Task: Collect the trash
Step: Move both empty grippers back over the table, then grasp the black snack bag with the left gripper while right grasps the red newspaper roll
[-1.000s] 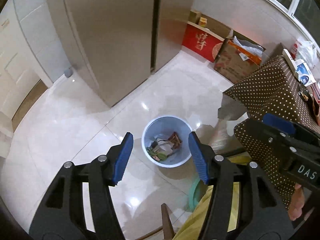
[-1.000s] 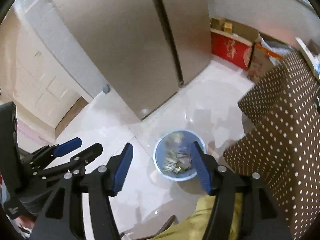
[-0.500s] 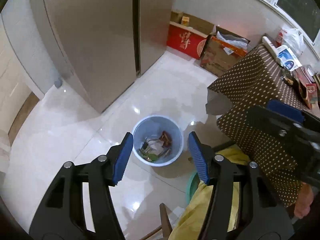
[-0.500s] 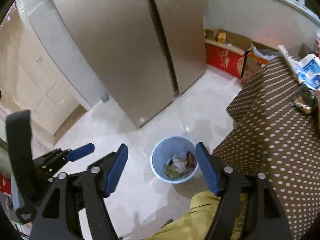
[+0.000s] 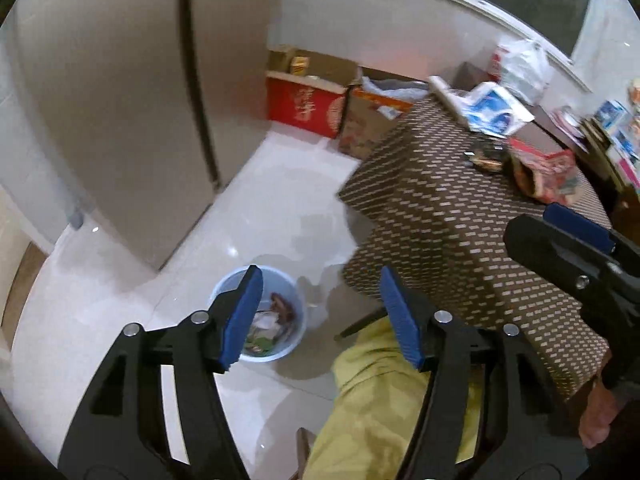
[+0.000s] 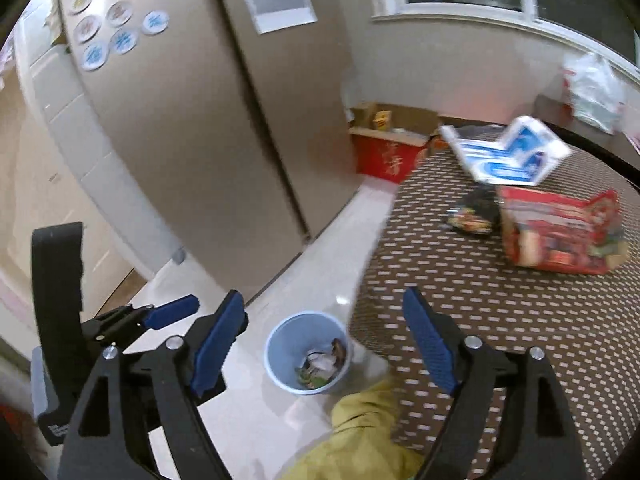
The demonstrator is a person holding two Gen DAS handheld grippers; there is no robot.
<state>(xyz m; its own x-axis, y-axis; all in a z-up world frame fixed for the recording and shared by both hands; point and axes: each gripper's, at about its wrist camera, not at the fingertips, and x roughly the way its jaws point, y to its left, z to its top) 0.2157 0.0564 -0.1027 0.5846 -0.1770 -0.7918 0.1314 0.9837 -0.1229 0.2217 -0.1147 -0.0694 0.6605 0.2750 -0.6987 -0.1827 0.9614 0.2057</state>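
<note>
White floor (image 5: 132, 312); blue bin (image 6: 280, 344) holds wrappers (image 6: 322, 364); both grippers (image 5: 320, 320) (image 6: 324, 344) gape, empty.

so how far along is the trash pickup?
Some done: the bin on the floor holds scraps. Nothing in hand: left gripper and right gripper both have open, empty jaws. Left: red packet, dark wrapper and blue-white packaging on the table.

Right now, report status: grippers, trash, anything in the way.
Left gripper open, empty. Right gripper open, empty. Red wrapper, dark packet on dotted table; bin on floor. Nothing blocking.
</note>
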